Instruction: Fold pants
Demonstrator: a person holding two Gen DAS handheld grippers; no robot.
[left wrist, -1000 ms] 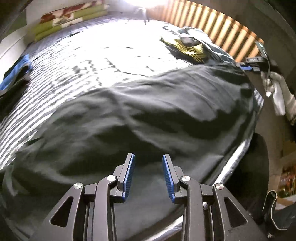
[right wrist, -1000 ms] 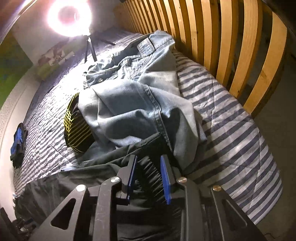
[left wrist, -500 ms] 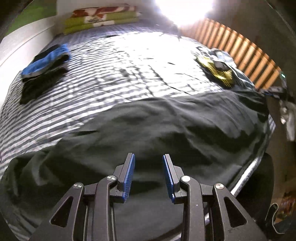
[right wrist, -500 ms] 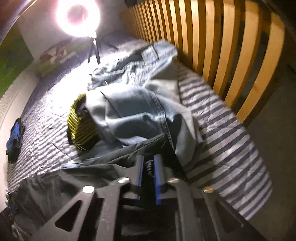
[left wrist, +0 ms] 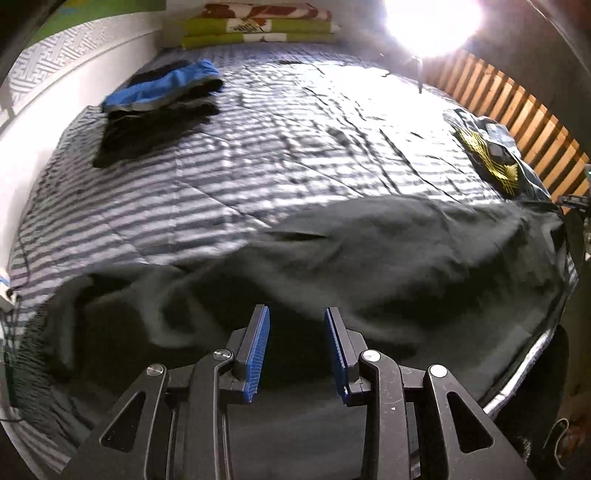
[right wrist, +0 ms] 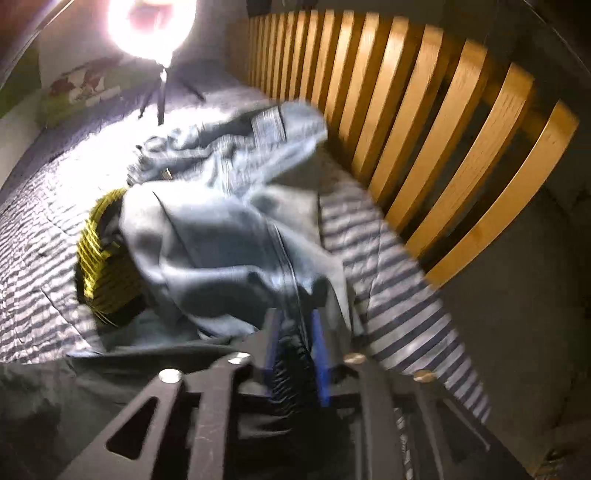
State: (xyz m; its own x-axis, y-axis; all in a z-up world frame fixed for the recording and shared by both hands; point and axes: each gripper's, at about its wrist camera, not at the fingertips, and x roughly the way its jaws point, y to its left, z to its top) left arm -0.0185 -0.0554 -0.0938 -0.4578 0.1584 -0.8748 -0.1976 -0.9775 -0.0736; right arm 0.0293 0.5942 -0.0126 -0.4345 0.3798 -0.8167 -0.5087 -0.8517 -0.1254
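Black pants [left wrist: 369,266] lie spread along the near edge of the striped bed cover [left wrist: 221,166]. My left gripper [left wrist: 296,310] hovers over their rumpled left part, open, with nothing between its blue pads. In the right wrist view, my right gripper [right wrist: 295,317] has the pants' gathered black waistband [right wrist: 291,365] between its pads. Its jaws are opening a little, but the bunched cloth still fills the gap and stays gripped. The rest of the pants [right wrist: 129,369] trails to the left.
Light blue jeans [right wrist: 221,236] and a yellow-and-black garment [right wrist: 99,266] lie heaped just beyond the right gripper. A wooden slatted rail [right wrist: 424,129] runs along the right. Folded blue and black clothes [left wrist: 166,85] sit far left, pillows [left wrist: 258,26] and a bright lamp [right wrist: 151,26] at the far end.
The left gripper swept left along the pants, staying open. The right gripper closed on the waistband, then widened slightly with the cloth still between its pads, and rose a little.
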